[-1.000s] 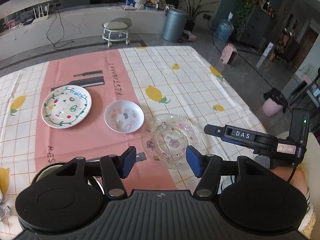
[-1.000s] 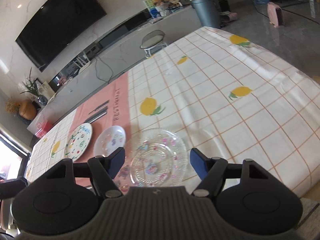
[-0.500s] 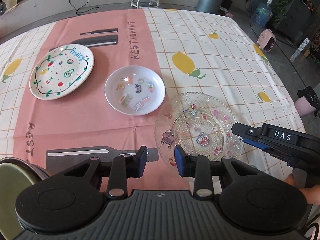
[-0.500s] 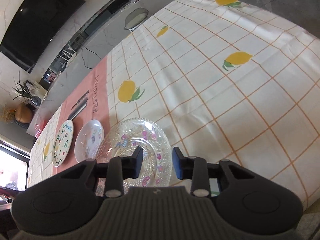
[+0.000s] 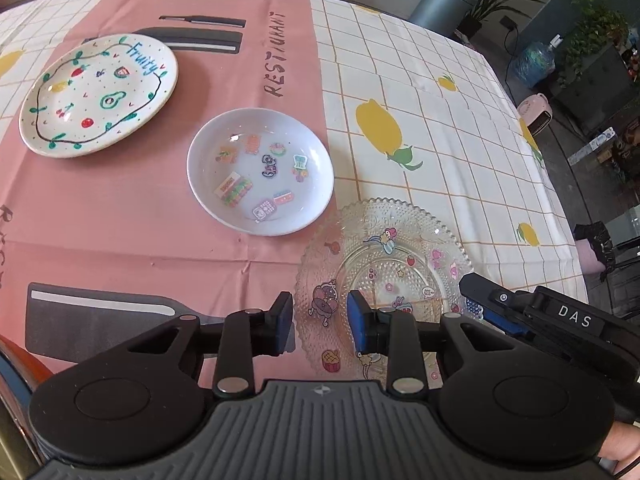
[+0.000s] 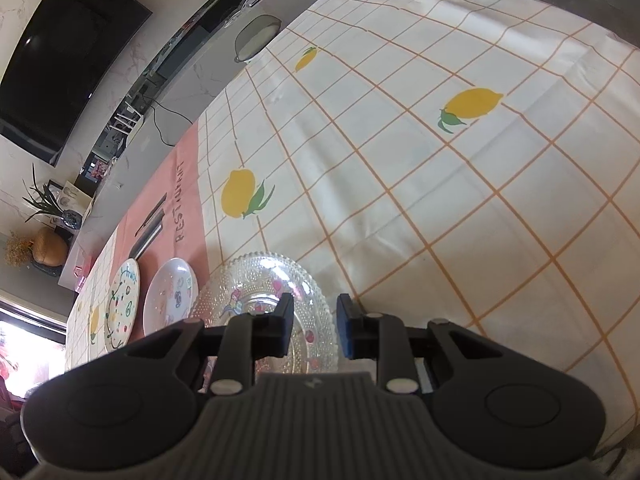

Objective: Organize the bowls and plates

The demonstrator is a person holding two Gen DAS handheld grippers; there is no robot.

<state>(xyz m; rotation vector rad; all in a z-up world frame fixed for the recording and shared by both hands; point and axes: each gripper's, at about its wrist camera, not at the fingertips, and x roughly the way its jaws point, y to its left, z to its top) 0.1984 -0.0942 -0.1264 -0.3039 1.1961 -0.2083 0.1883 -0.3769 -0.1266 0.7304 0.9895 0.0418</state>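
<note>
Both grippers closing on the glass plate (image 5: 384, 264), left gripper (image 5: 320, 320) straddling its seven o'clock rim, right gripper (image 6: 314, 326) its four o'clock rim, neither pinching.

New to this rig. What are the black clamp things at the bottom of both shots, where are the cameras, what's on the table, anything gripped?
No robot here: a person carries a hand-held two-finger gripper in each hand, with a fisheye camera on each looking along its fingers. One picture is from the left gripper, the other from the right gripper; the right one also shows in the left view, marked DAS.

On the tablecloth lie three dishes: a white "Fruity" plate, a small white sticker bowl and a clear glass plate.

Both grippers are at the glass plate's near rim, one on each side. Their jaws are closing with the rim between them, but the pads do not visibly press yet, so nothing is held.
</note>
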